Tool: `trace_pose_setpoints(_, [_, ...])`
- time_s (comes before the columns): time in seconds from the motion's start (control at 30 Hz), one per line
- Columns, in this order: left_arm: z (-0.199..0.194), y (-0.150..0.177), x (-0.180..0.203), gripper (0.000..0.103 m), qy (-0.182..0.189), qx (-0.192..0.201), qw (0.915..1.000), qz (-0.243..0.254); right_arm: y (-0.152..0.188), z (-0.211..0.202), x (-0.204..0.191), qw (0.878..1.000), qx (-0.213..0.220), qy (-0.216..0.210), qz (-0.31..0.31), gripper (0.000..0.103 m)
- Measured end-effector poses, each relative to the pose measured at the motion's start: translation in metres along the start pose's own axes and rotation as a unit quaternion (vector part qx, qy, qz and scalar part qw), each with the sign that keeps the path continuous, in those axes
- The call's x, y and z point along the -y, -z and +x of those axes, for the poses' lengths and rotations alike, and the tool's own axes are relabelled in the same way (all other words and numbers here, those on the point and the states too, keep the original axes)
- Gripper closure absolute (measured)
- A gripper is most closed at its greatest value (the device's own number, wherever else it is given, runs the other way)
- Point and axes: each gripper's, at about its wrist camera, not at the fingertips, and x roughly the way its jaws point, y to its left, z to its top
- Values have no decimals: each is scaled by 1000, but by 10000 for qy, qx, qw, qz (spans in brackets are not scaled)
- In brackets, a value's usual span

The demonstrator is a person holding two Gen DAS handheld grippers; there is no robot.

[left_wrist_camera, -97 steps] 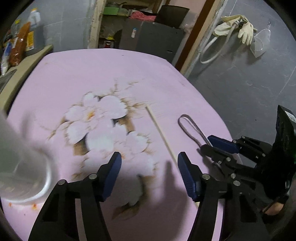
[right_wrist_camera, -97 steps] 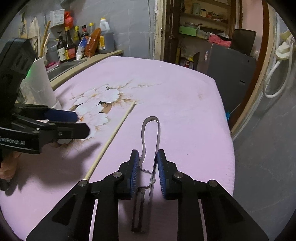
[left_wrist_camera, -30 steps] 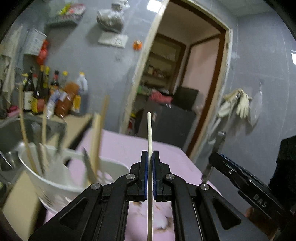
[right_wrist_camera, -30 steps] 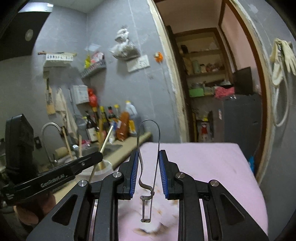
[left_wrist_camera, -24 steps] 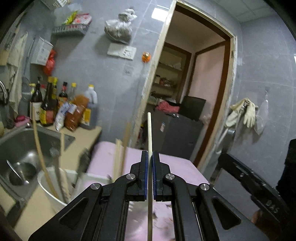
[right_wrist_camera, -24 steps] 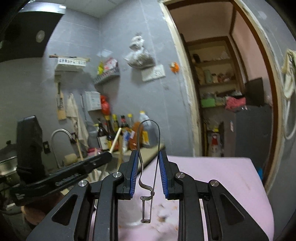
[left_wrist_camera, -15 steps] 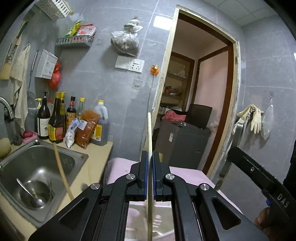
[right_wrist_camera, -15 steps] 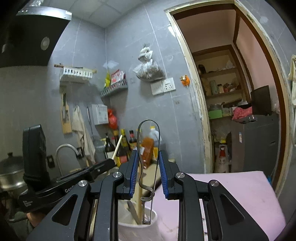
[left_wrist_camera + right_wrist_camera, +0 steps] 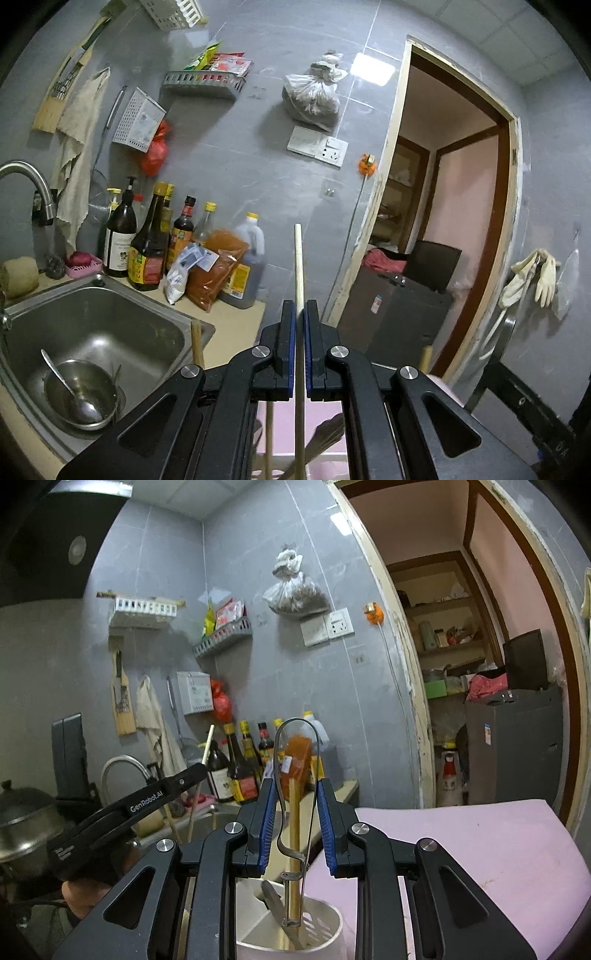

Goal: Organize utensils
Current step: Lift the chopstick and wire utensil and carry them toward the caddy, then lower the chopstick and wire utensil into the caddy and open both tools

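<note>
My left gripper (image 9: 299, 325) is shut on a thin wooden chopstick (image 9: 299, 266) held upright; its lower end reaches down among utensils in the white holder (image 9: 325, 461) below. It also shows in the right wrist view (image 9: 207, 749), gripped by the left gripper (image 9: 184, 779). My right gripper (image 9: 295, 805) is shut on a wire-loop metal peeler (image 9: 295, 760), held upright with its lower end just inside the rim of the white utensil holder (image 9: 325, 919). A wooden handle (image 9: 294, 812) and a metal utensil (image 9: 273, 897) stand in the holder.
A steel sink (image 9: 92, 321) with a bowl and spoon (image 9: 79, 395) lies left. Sauce bottles (image 9: 147, 251) line the counter by the wall. The pink flowered tablecloth (image 9: 480, 842) spreads to the right. A pot (image 9: 22, 819) stands far left. A dark cabinet (image 9: 402, 314) sits by the doorway.
Both grippers lifted their utensils off the table and turned them upright. They have moved over the white holder; the peeler's lower end has come down to its rim.
</note>
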Motion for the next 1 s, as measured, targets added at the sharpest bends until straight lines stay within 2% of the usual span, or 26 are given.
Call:
trace_pose_setpoints(0.4, [6, 26, 1, 101, 55, 47, 10000, 50, 22, 11, 0, 9994, -164, 302, -103, 83])
trace_pose_setpoints(0.63, [1, 36, 3, 101, -144, 109, 9998, 100, 30, 16, -1, 9988, -300, 360, -138, 83])
trace_pose_setpoints(1.0, [-14, 49, 13, 101, -310, -174, 9990, 264, 40, 17, -1, 9978, -558, 308, -176, 82])
